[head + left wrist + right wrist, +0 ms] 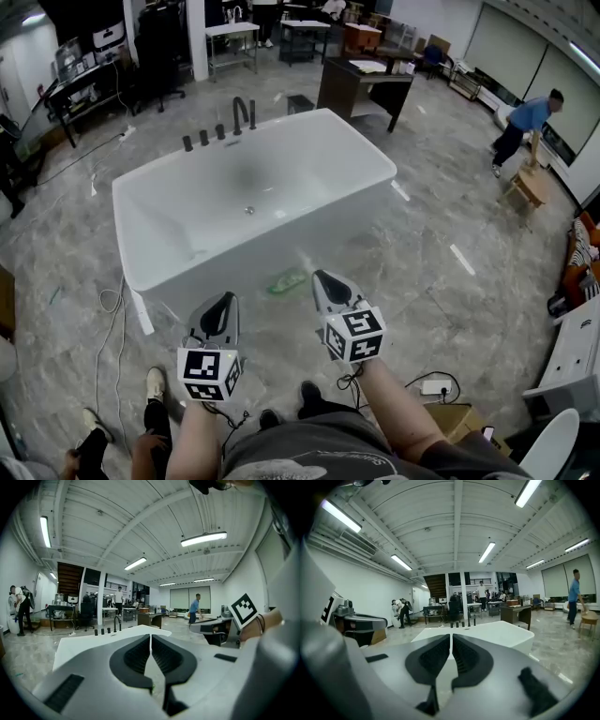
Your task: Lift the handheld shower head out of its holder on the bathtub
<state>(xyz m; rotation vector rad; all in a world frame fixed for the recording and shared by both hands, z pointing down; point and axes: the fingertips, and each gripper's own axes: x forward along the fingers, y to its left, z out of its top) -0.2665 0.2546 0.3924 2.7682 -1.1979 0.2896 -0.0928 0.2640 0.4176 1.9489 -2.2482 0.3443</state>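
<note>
A white freestanding bathtub [361, 155] stands on the grey floor ahead of me. On its far rim is a row of black fittings [220, 131]: small knobs, a curved spout and, at the right end, a slim upright handheld shower head [253, 115]. My left gripper [225, 298] and right gripper [322, 277] hover side by side short of the tub's near wall, both shut and empty. In the left gripper view the jaws [150, 639] meet, with the tub [84, 644] and fittings [115, 623] beyond. The right gripper's jaws [451, 639] also meet, facing the tub [501, 634].
A green object [287, 280] lies on the floor at the tub's near side. Cables [112, 305] trail at the left. A dark desk [361, 80] stands behind the tub. A person in blue [525, 122] bends over a wooden stool [530, 187] far right.
</note>
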